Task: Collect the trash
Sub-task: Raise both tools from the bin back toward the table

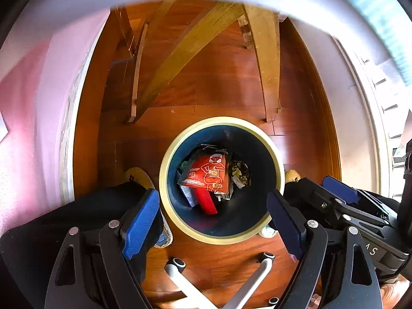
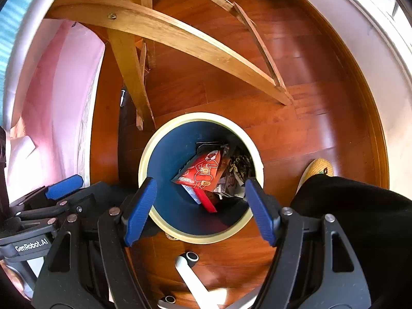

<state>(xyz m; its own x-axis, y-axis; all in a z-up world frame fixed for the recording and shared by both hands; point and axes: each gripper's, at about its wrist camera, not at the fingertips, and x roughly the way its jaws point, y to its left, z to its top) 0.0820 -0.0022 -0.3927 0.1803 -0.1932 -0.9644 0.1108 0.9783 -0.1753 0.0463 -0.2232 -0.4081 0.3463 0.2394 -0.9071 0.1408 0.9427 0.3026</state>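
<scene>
Two grippers hang over the bin: the left gripper [image 1: 215,221] has its fingers spread wide and empty, and the right gripper [image 2: 199,208] likewise. Below, mid-frame, the bin [image 1: 164,170] holds a red packet [image 1: 209,175] among wrappers. Wooden chair legs [image 1: 190,49] cross the floor [image 1: 296,118] above.

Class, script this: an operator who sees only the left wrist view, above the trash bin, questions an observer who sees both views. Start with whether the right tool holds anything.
Operator: Is the right tool carrying trash?
Observer: No. The right tool is open, with nothing between its blue pads, above the bin.
Operator: Any marking on my left tool?
Observer: Yes. The left tool has lettering on its side reading "GenRobot.AI".
</scene>
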